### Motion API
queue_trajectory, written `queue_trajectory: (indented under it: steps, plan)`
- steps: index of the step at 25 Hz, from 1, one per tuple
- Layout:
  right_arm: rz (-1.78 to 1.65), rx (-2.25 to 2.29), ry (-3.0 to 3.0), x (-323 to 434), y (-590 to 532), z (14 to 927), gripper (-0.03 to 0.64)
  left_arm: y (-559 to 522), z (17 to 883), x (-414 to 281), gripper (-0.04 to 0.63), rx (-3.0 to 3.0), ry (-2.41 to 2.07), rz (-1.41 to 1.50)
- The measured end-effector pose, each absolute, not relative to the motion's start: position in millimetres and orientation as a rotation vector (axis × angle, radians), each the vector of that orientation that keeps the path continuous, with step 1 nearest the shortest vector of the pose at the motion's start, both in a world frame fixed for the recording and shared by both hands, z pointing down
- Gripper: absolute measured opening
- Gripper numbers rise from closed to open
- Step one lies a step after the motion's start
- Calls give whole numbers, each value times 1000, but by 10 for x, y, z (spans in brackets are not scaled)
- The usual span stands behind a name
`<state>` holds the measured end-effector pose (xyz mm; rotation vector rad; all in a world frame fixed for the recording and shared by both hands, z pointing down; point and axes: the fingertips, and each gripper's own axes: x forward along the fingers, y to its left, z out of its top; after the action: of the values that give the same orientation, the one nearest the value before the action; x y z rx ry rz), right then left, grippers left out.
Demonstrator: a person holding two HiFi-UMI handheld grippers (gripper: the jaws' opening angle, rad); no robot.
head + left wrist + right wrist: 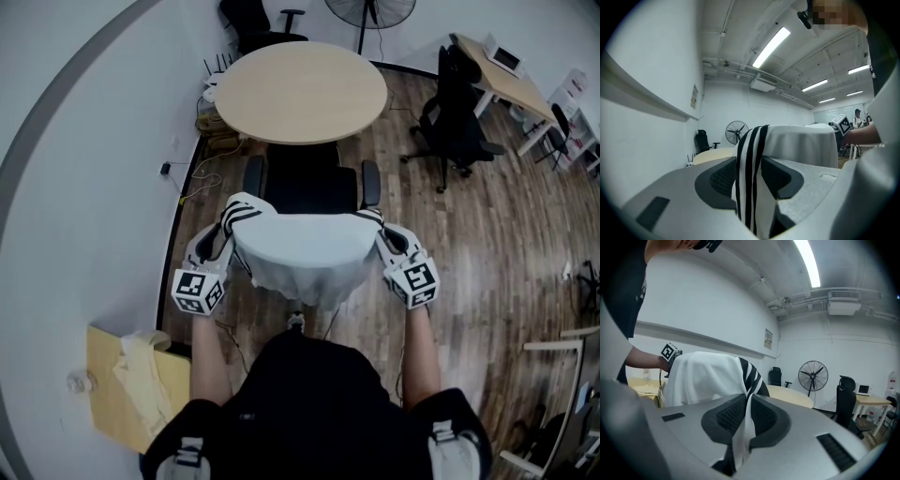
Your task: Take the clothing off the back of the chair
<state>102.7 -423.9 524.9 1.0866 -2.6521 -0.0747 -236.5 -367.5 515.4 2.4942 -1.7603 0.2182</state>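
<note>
Pinched flat btwn left gripper [750, 176] pads [723, 180]: black-striped shoulder fold of white top [801, 143], running up and away toward the chair. Same on other side: right gripper [747, 417] clamped on a thin striped edge of the same top, cloth trailing down out of the jaws. Fabric only in both pinches, no chair frame visible in either.

Draped over top edge of black office chair [314, 192] back, hem hanging down rear face on the person's side. Left grip at left top corner of the back, right grip at right top corner, stripes at both. Chair tucked against near edge of round table [300, 89], wood floor [487, 244] all around.

Prob. light, soft, floppy, w/ no stiffness, so likely to sag in the middle btwn the two holds and follow wherever pulled. Not fragile. Unlikely to slip in ribbed pads, though right-side pinch looks thin and could creep out if yanked. Shoulders = sensible hold pts, both in hand. Main risk: cloth catching on the back's corners, so needs raising clear of top edge first, then drawing back toward body. Lift not yet begun, judging by the drape.
</note>
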Motion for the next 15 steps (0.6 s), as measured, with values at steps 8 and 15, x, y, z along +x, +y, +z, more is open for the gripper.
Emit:
queue_trajectory:
  steps: [8, 15]
  plan:
    - [-83, 1120, -2684, 988, -4240, 5228, 17, -3816, 5137, -2352, 164, 2531, -1708, 246]
    - [-94, 1163, -2662, 983, -4263, 5237, 17, -3892, 5120, -2268, 144, 2626, -1583, 194]
